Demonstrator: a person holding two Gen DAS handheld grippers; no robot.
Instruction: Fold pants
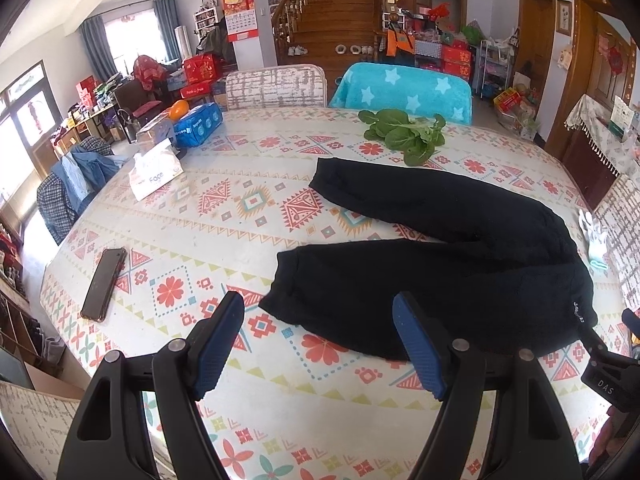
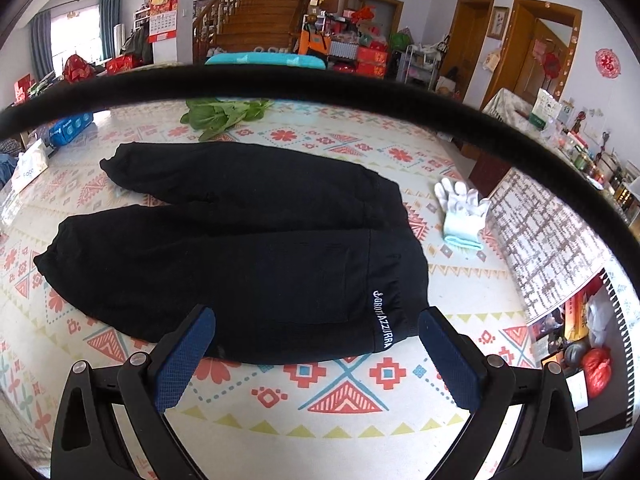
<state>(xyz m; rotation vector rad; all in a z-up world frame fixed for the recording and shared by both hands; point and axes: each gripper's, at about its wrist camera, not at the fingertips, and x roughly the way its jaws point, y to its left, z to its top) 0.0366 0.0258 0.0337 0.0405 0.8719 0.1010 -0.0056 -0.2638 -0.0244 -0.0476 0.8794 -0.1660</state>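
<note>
Black pants (image 2: 240,256) lie flat and unfolded on the patterned worktop (image 2: 348,400), legs splayed toward frame left, waistband at lower centre. Both the left claw (image 1: 318,344) and the right claw (image 2: 316,356) stand open and empty: the approach step. Next, each must likely pinch an edge. Only the left view shows the phone (image 1: 105,283); the right view shows the white gloves (image 2: 460,212) clearly.

White lettering on the waistband of the black pants (image 2: 256,248) reads "GROTTAZZURRA". The tissue pack (image 1: 156,174) at the table's far left says "Face". A black part (image 1: 608,380) at the near right edge of the left wrist view bears "DAS".
</note>
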